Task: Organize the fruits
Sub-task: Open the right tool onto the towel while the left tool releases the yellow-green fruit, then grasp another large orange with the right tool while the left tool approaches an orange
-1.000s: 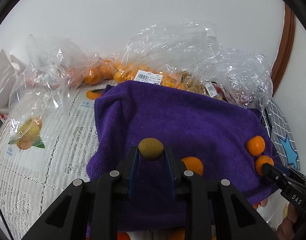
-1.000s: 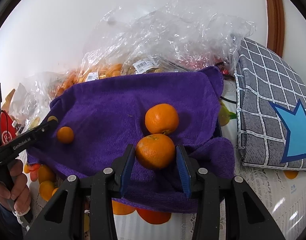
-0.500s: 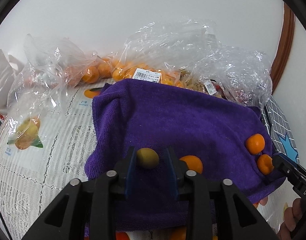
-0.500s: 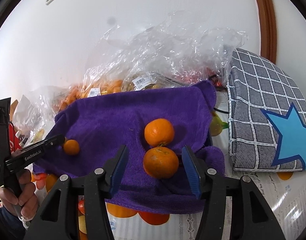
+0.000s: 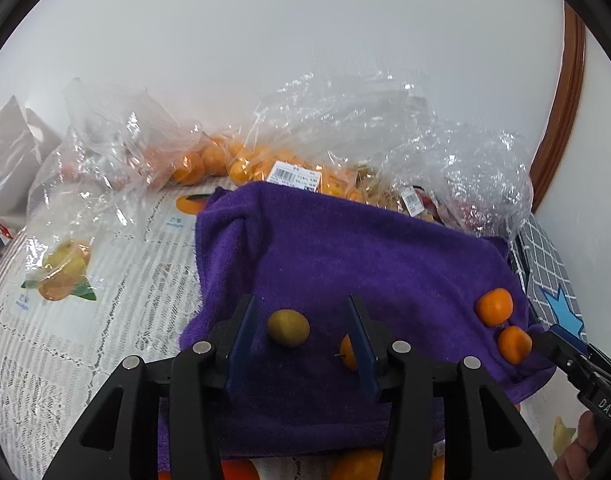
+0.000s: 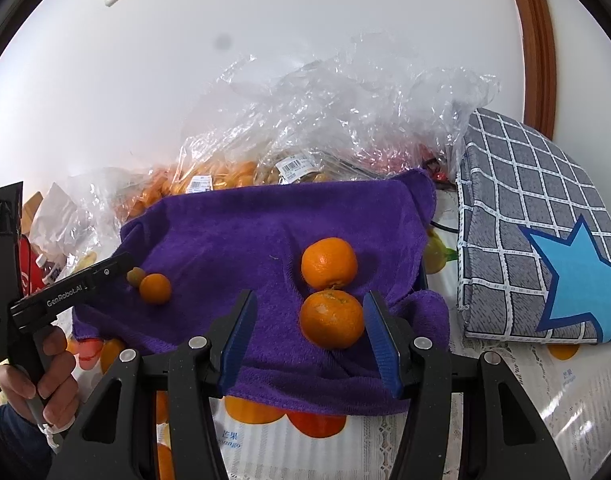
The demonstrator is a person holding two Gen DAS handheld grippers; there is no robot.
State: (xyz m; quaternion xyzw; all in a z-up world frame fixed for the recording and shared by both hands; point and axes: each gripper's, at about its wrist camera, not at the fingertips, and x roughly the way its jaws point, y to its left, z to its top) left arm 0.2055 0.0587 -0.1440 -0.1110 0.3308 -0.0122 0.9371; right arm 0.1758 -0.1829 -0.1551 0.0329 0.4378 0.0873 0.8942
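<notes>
A purple towel [image 5: 345,256] covers the middle of the table. On it, a small olive-green fruit [image 5: 288,327] lies loose between the jaws of my left gripper [image 5: 300,308], which are opening and do not touch it. A small orange [image 5: 346,354] is half hidden behind the right finger. Two oranges [image 6: 329,263] [image 6: 331,319] sit near the towel's right edge. My right gripper [image 6: 310,308] stands open around the nearer one, with gaps on both sides. In the right wrist view the left gripper's finger [image 6: 109,270] ends beside the green fruit [image 6: 135,276] and small orange [image 6: 155,288].
Crumpled clear plastic bags [image 5: 365,136] holding several oranges line the wall behind the towel. A grey checked cushion with a blue star [image 6: 545,240] lies to the right. A fruit-print tablecloth [image 5: 65,320] and another clear bag [image 5: 73,216] are to the left. A hand [image 6: 45,372] holds the left gripper.
The left gripper opened and let the green fruit down onto the towel. The right gripper opened off the nearer orange and rose slightly; that orange now rests on the towel.
</notes>
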